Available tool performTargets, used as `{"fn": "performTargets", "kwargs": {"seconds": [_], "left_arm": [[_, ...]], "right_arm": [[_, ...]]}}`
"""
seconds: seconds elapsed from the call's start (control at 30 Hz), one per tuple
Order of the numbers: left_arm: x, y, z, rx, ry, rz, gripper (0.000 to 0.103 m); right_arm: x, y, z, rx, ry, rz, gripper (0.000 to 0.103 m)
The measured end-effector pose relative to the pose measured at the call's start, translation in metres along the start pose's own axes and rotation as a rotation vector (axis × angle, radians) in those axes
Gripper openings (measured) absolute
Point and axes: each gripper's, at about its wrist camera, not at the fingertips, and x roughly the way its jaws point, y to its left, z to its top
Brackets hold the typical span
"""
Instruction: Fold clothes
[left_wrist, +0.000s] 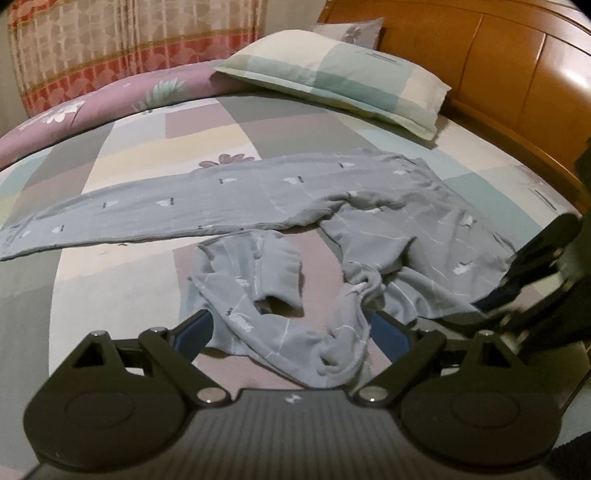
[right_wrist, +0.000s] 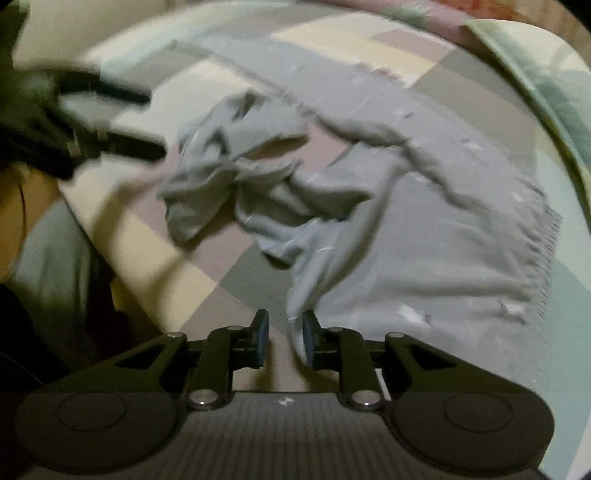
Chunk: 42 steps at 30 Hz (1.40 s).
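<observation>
Grey trousers (left_wrist: 332, 206) spread on bed (left_wrist: 110, 273); one leg laid flat across it, other leg crumpled just ahead of left gripper (left_wrist: 295, 332), jaws wide. Right gripper (right_wrist: 285, 338) narrowly parted, cloth edge between pads, not seen pinched. Crumpled leg nearer left.

Dim warm indoor light; right wrist view motion-blurred, both views fisheye-bent with dark corners.

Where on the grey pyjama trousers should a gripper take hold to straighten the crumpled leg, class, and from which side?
Grip the bunched cuff of the crumpled leg on the grey pyjama trousers, coming from the near bed edge. That hem lies folded back, raised and open, while the other leg already lies flat. The left gripper stands open nearby.
</observation>
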Motion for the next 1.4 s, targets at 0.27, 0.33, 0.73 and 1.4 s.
{"fn": "performTargets", "kwargs": {"seconds": [0.27, 0.33, 0.73, 1.4], "left_arm": [[0.023, -0.028, 0.013, 0.054, 0.022, -0.072, 0.092], [0.031, -0.036, 0.013, 0.063, 0.036, -0.102, 0.092], [0.057, -0.042, 0.000, 0.084, 0.144, -0.097, 0.092], [0.038, 0.025, -0.022, -0.040, 0.163, -0.056, 0.093]], "right_arm": [[-0.012, -0.087, -0.025, 0.318, -0.138, -0.262, 0.025], [0.006, -0.097, -0.033, 0.379, -0.128, -0.262, 0.025], [-0.012, -0.062, -0.044, 0.362, -0.151, -0.325, 0.041], [0.012, -0.044, -0.051, 0.480, -0.136, -0.140, 0.092]]}}
